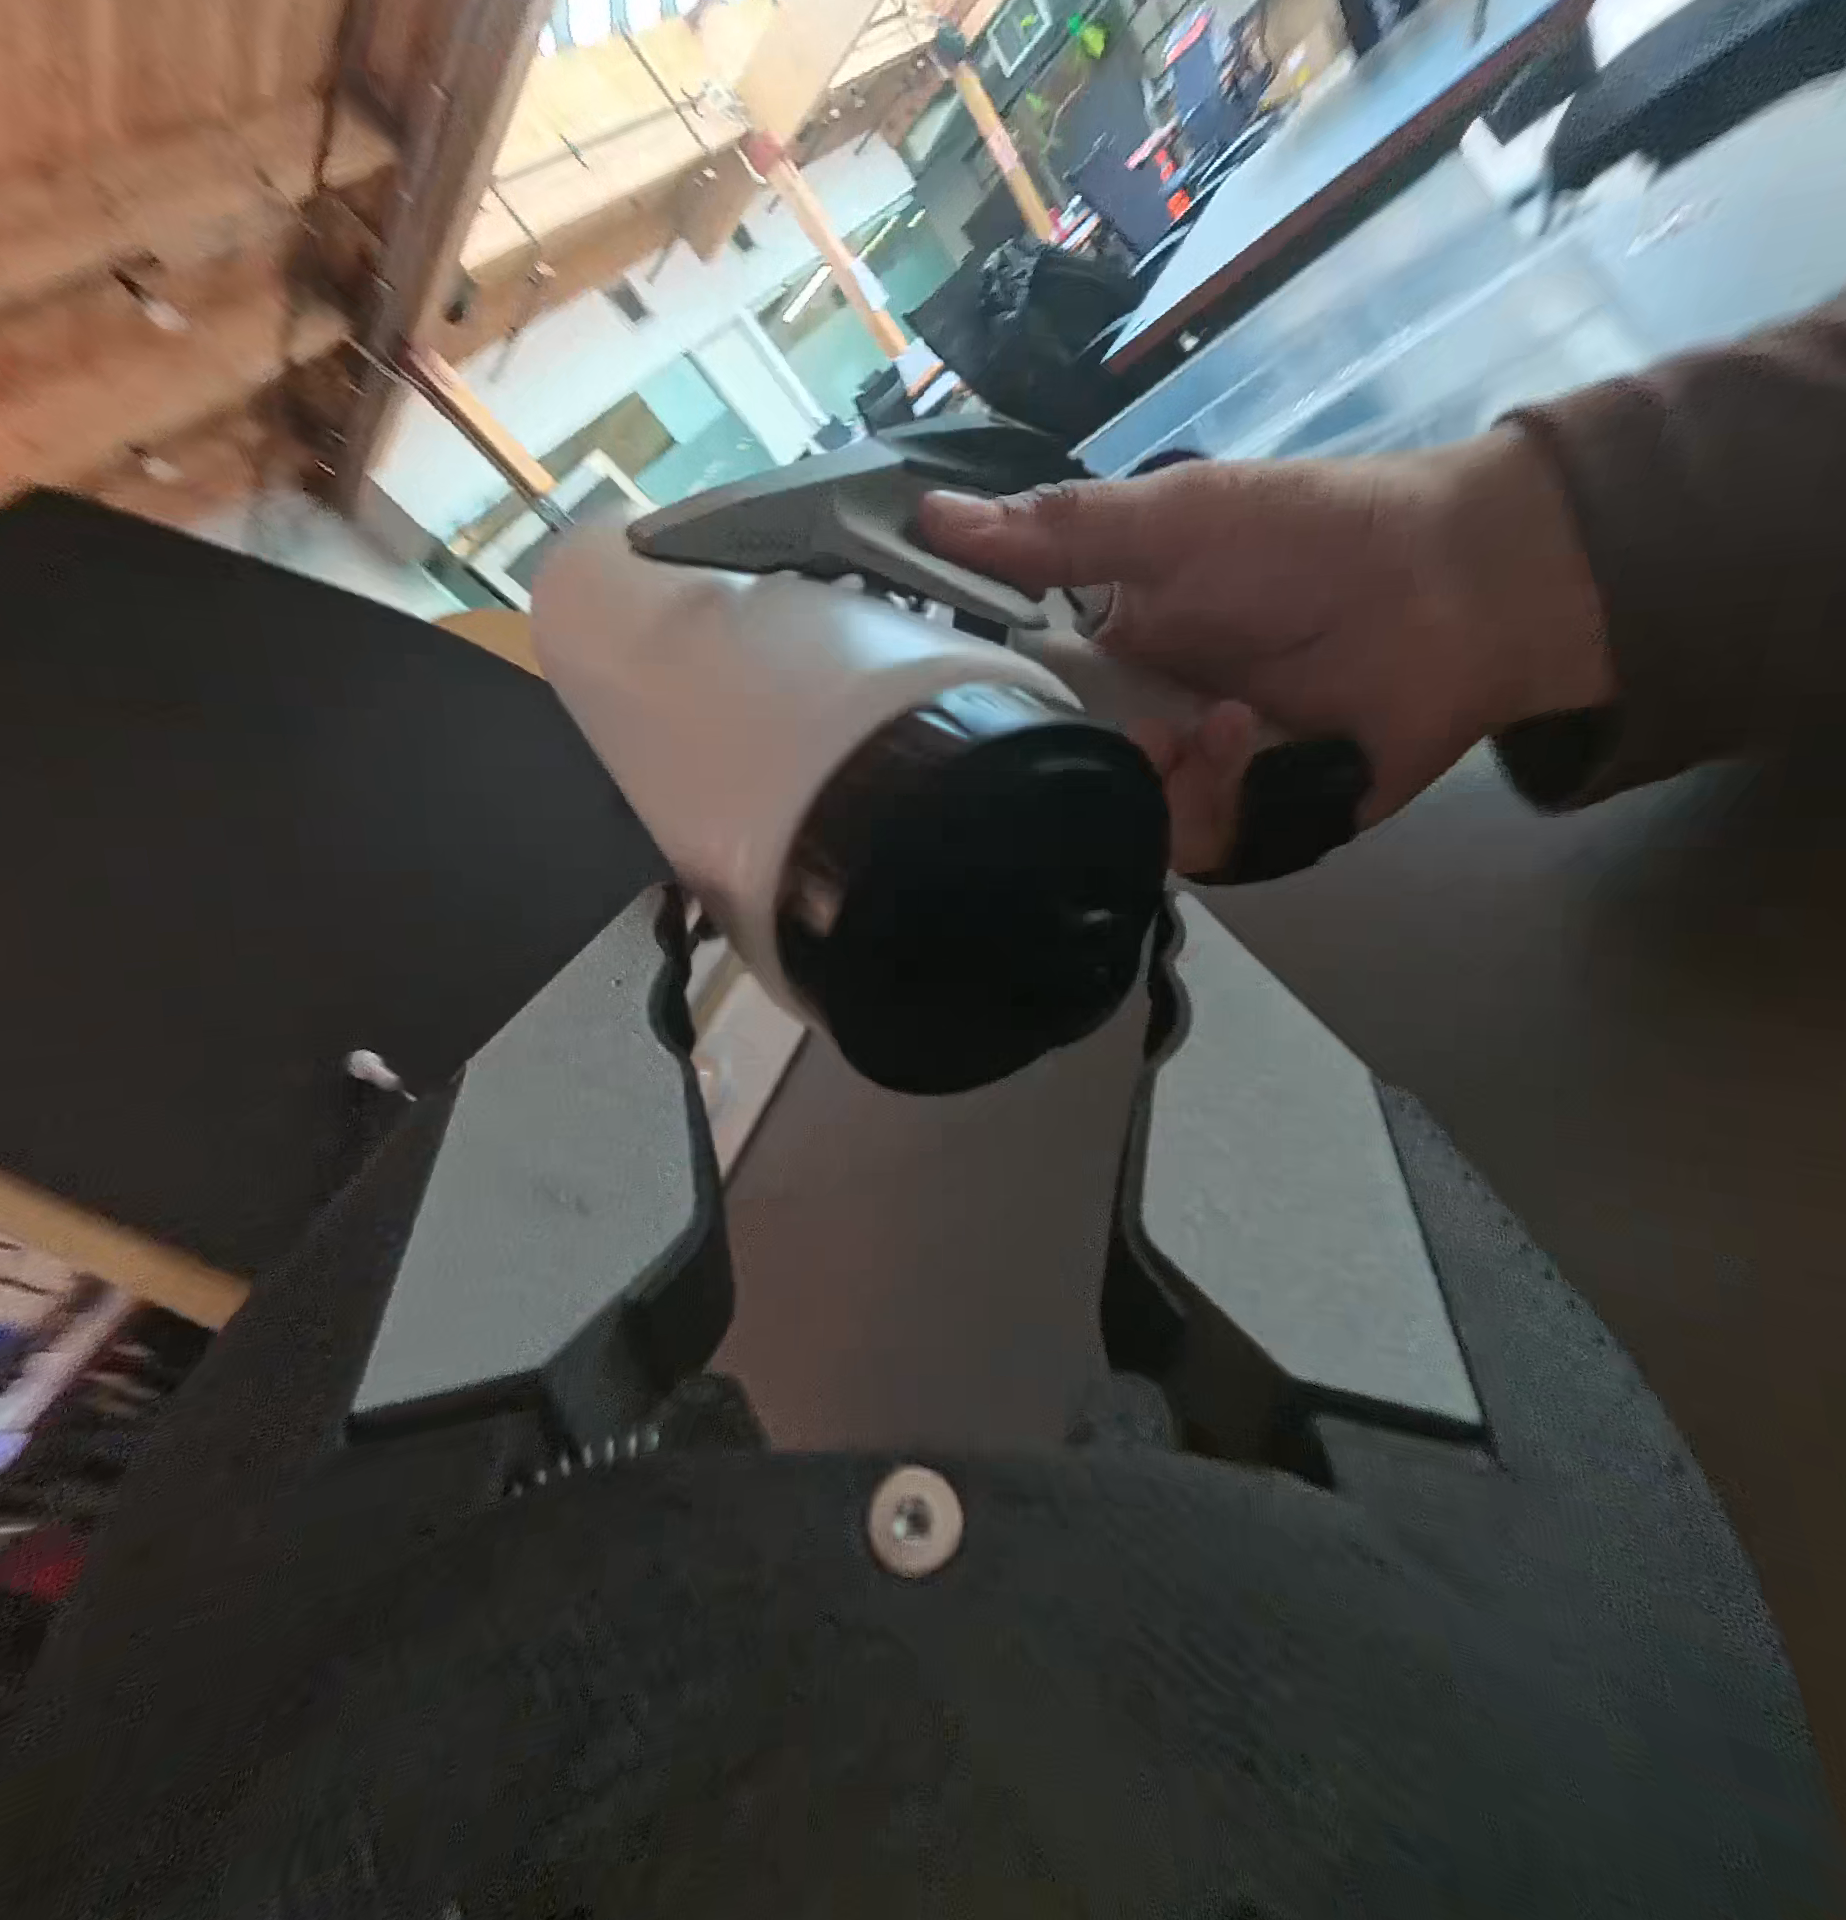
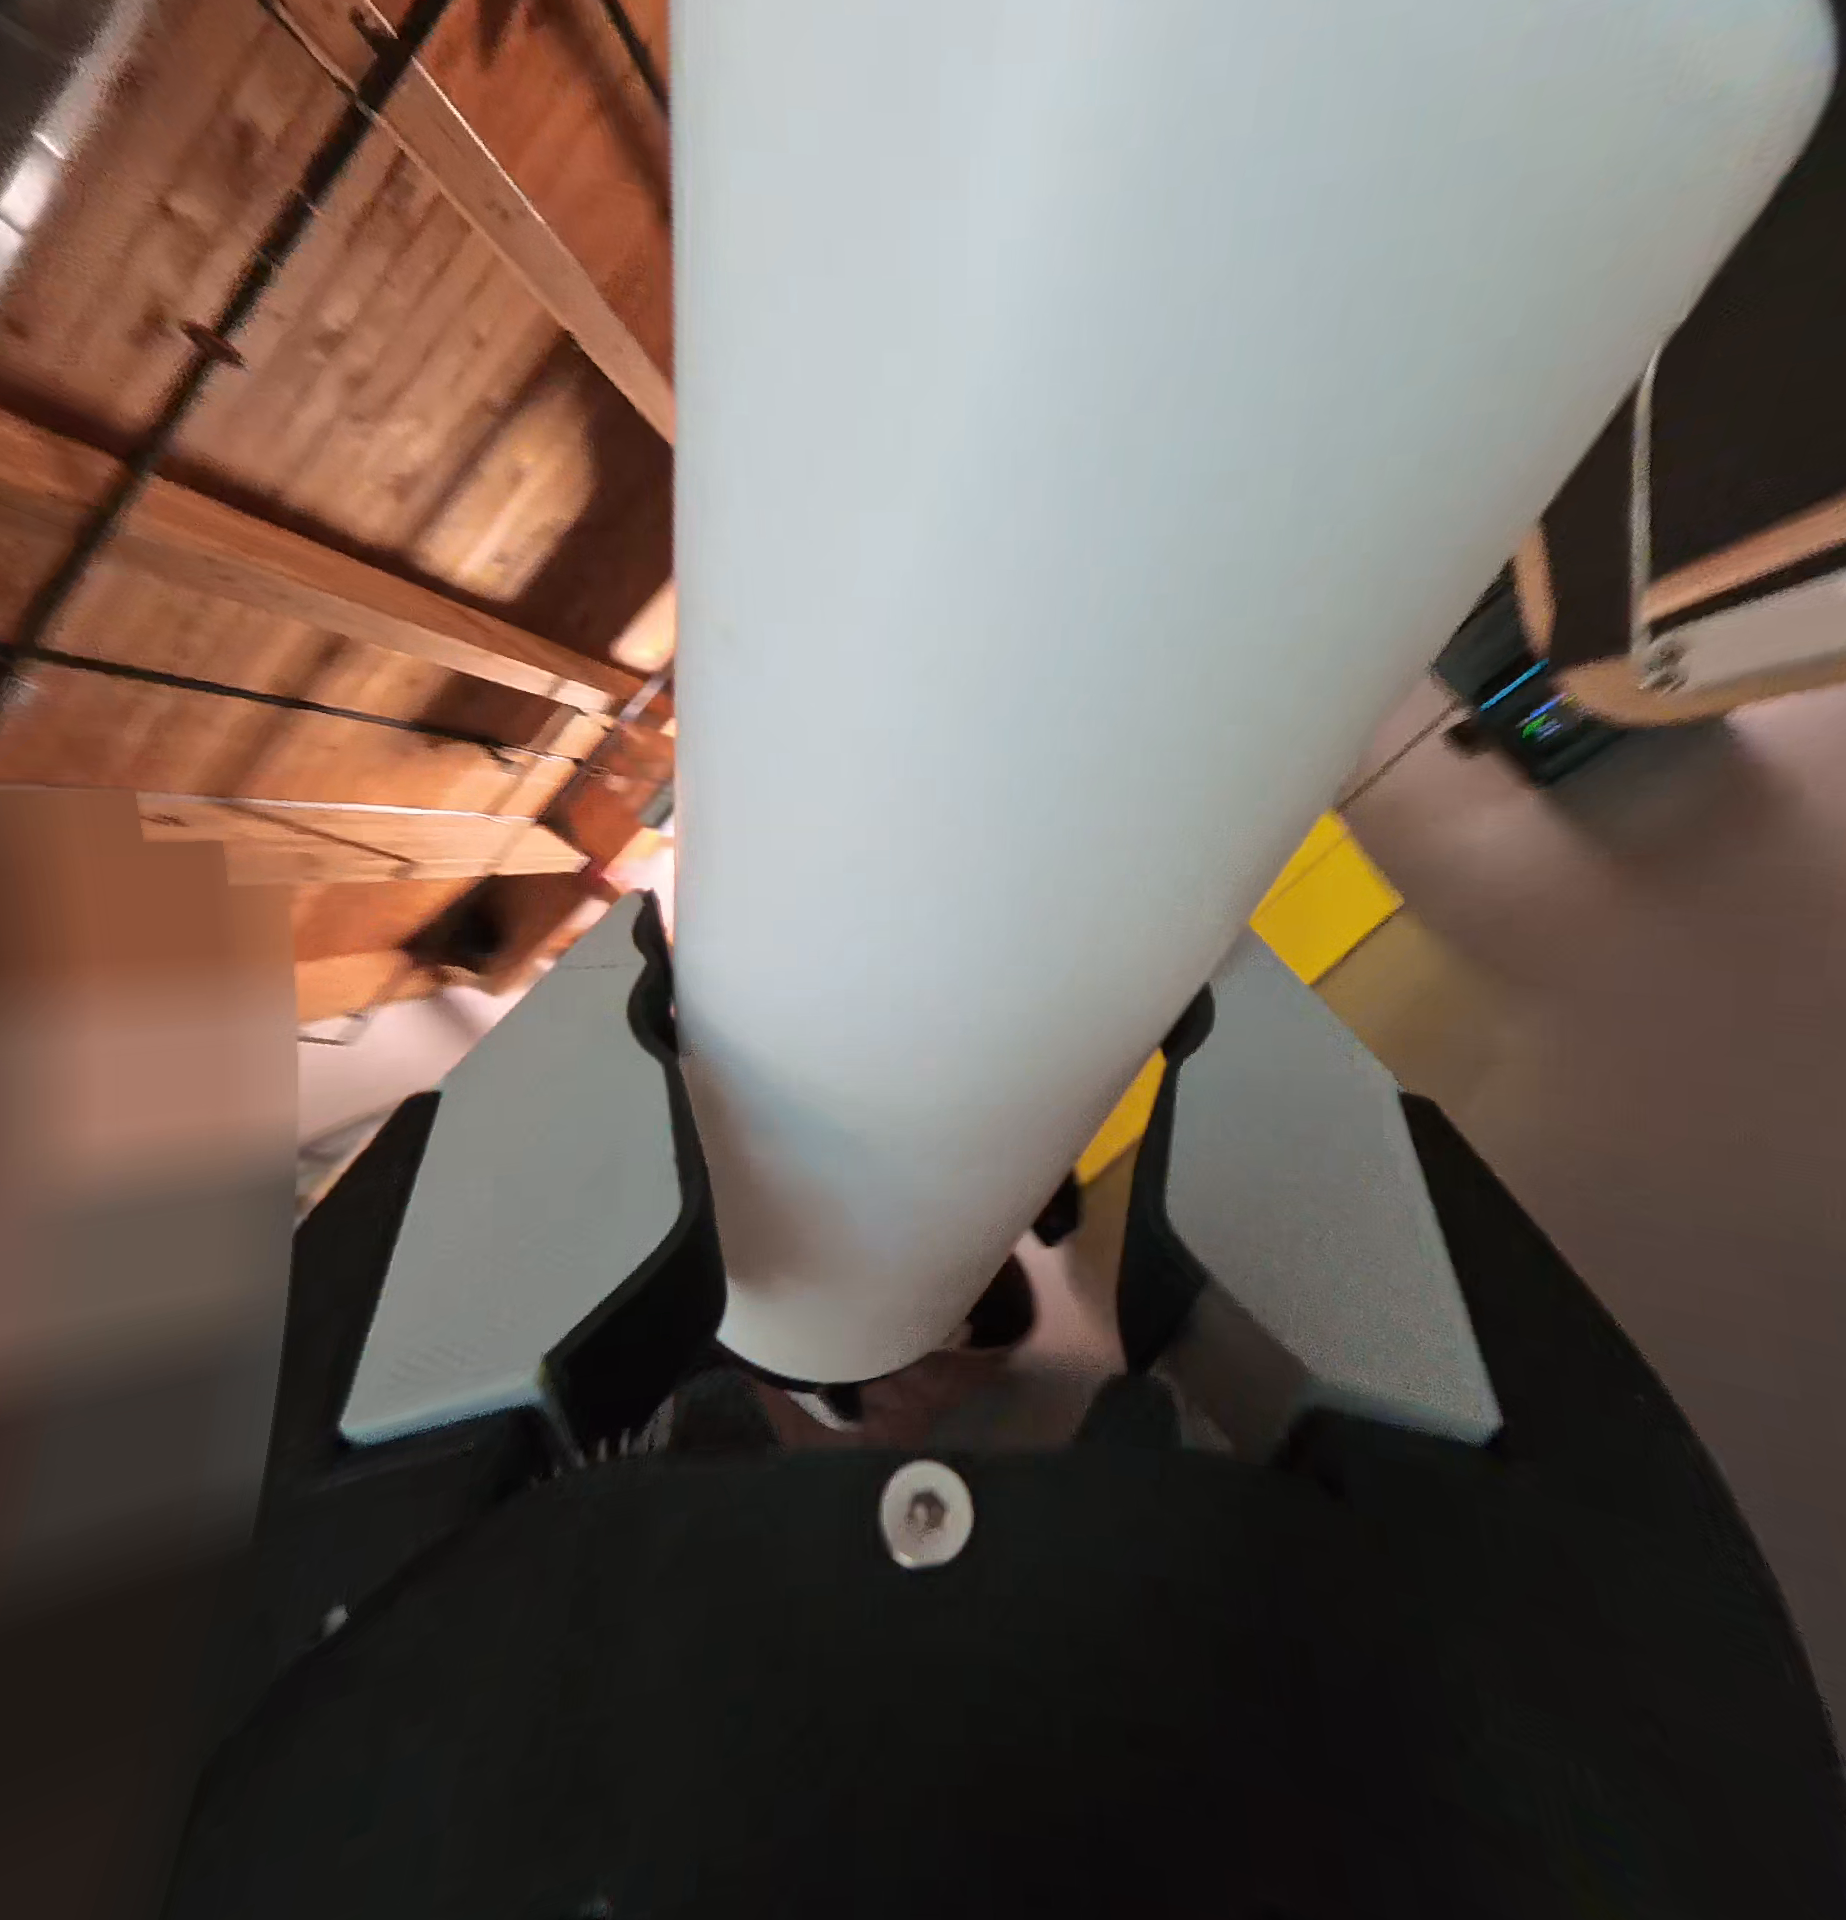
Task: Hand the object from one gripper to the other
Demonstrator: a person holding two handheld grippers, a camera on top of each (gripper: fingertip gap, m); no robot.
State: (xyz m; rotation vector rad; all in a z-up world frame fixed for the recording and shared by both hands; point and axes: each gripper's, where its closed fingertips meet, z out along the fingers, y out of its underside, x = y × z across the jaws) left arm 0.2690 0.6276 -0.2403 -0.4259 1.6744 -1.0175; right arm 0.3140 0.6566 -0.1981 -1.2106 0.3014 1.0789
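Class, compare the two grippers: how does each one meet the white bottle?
The left gripper meets the bottle at its black cap end, only at its tips; the right gripper clamps the white body, deep in its grasp. Whether the left gripper grips yet is unclear; the right gripper's hold looks firm. Both have grey fingers with black pads.

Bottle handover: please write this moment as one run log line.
phase: handover | bottle: white, black cap, held in air | right gripper: shut on bottle | left gripper: open around cap end
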